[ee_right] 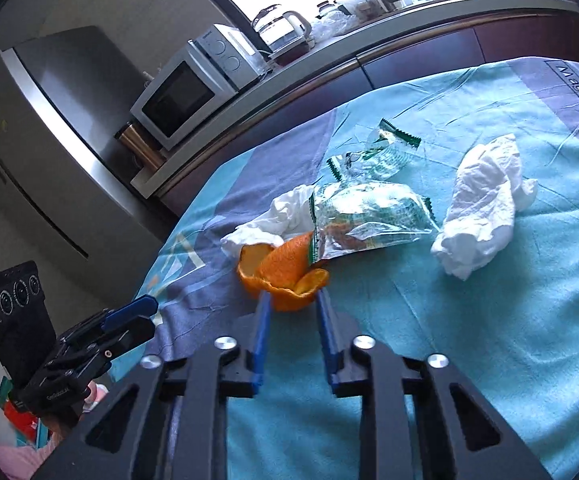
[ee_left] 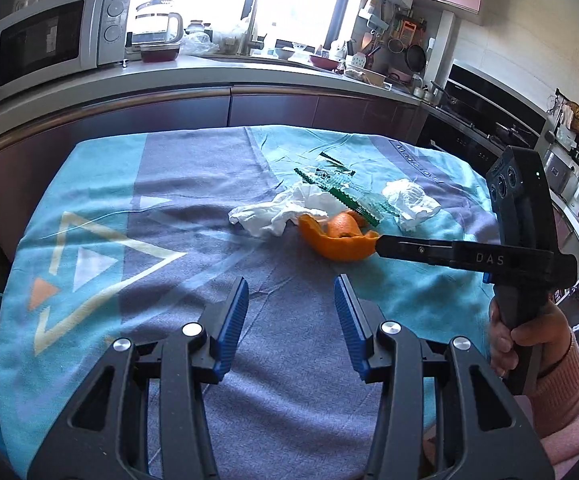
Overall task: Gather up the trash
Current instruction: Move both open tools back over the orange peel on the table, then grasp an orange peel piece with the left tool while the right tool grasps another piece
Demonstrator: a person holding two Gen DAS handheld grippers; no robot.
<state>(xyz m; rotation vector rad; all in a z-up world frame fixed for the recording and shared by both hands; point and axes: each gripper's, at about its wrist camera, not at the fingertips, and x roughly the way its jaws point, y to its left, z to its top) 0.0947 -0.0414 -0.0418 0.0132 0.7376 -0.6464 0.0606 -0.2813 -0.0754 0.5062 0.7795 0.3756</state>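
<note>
An orange peel (ee_left: 337,242) (ee_right: 285,276) lies on the blue and teal tablecloth (ee_left: 161,184). My right gripper (ee_right: 292,302) (ee_left: 378,240) has its blue pads on either side of the peel's near edge and is shut on it. Behind the peel lie a crumpled white tissue (ee_left: 277,214) (ee_right: 273,216), clear green-edged wrappers (ee_left: 337,184) (ee_right: 369,216), and a second white tissue (ee_left: 409,202) (ee_right: 485,208). My left gripper (ee_left: 291,284) (ee_right: 145,312) hovers open over bare cloth, short of the trash, with nothing between its fingers.
A kitchen counter (ee_left: 217,68) runs behind the table with a microwave (ee_left: 53,44) and a glass kettle (ee_left: 157,24). A steel fridge (ee_right: 61,128) stands at the left. An oven and racks (ee_left: 489,116) line the right side. A hand in a pink sleeve (ee_left: 537,344) holds the right gripper.
</note>
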